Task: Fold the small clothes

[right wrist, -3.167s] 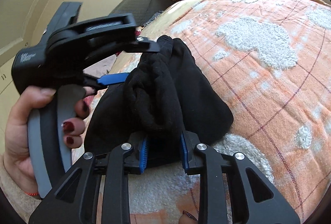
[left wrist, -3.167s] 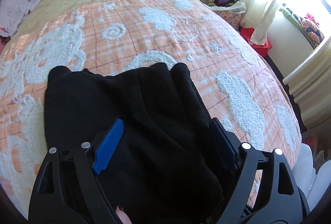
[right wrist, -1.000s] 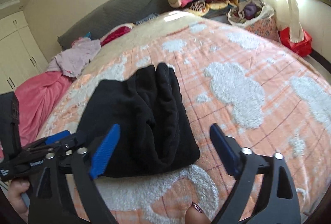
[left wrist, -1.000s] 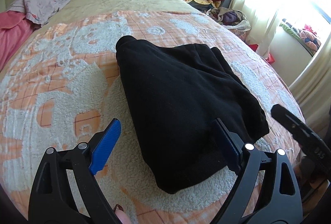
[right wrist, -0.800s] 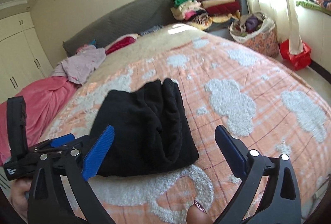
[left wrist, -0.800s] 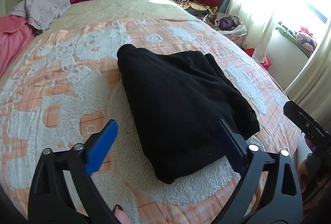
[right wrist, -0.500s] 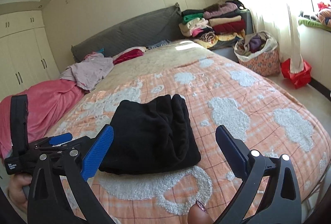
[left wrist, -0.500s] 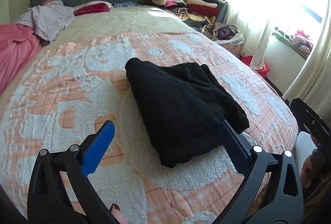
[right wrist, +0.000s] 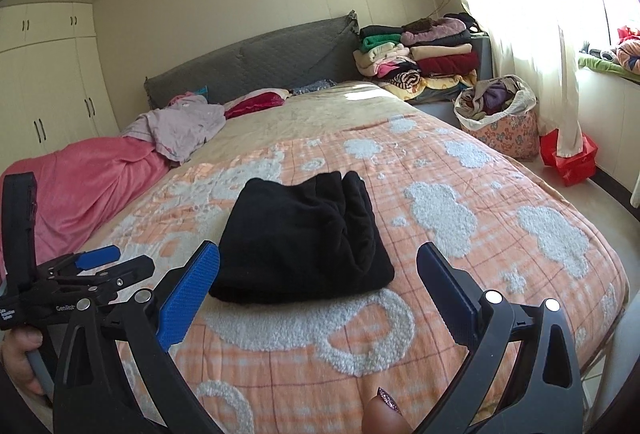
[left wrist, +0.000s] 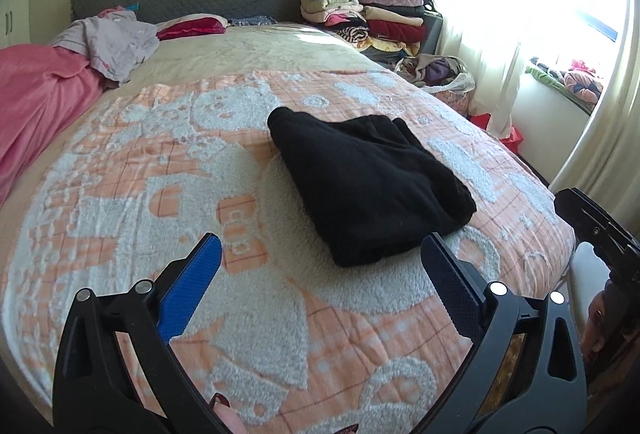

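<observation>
The left gripper point(left wrist: 316, 278) and right gripper point(right wrist: 318, 280) are both standing wide apart, gripping nothing. Beyond them, the folded black garment point(left wrist: 370, 185) is lying on the orange patterned blanket point(left wrist: 160, 169), clear of both; stacked clothes point(right wrist: 420, 53) are sitting beside the headboard.

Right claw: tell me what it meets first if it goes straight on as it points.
Most likely the folded black garment, lying on the blanket ahead of the open right claw; nothing stands between, though depth is unclear.

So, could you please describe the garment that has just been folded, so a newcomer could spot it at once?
Start at the bed with the orange-and-white blanket. The folded black garment lies alone near the blanket's middle, nothing touching it. It is the only black, neatly folded piece on the bed; the pink and lilac clothes lie crumpled near the headboard.
</observation>
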`<state>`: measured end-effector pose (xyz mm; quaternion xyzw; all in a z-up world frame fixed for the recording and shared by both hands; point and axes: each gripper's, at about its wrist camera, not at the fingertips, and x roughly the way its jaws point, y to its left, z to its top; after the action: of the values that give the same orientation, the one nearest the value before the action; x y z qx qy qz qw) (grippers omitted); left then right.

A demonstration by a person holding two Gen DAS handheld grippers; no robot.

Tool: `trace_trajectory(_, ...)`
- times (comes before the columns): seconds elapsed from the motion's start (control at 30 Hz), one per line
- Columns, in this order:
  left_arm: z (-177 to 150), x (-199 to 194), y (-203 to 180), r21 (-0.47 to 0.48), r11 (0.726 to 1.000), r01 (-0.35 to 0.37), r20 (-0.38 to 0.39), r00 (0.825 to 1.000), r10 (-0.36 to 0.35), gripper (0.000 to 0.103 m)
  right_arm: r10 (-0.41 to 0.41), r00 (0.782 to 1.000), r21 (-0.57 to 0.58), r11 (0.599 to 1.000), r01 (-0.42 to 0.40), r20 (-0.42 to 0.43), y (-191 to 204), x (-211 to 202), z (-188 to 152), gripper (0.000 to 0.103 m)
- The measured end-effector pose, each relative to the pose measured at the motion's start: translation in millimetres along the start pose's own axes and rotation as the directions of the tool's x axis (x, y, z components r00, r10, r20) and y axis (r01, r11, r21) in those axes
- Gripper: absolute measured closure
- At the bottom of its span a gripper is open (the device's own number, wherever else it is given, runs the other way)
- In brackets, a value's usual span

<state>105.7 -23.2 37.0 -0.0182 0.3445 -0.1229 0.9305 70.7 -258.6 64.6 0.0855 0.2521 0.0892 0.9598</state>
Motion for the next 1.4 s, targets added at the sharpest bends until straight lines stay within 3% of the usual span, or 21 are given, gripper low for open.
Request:
trace_trajectory(0.47, -49, 15, 24, -0.039, 0.999, -0.017, -0.073, 0.997, 0.014, 0.009, -0.058, 0.987, 0.034, 0.997, 0.064, -0.147, 5, 19, -61, 0.005)
trace_trajectory(1.4, -53, 16, 28, -0.031, 0.998, -0.046, -0.104, 0.994, 0.043, 0.009, -0.055, 0.985, 0.041, 0.997, 0.062, -0.166, 12, 22, -66, 0.005)
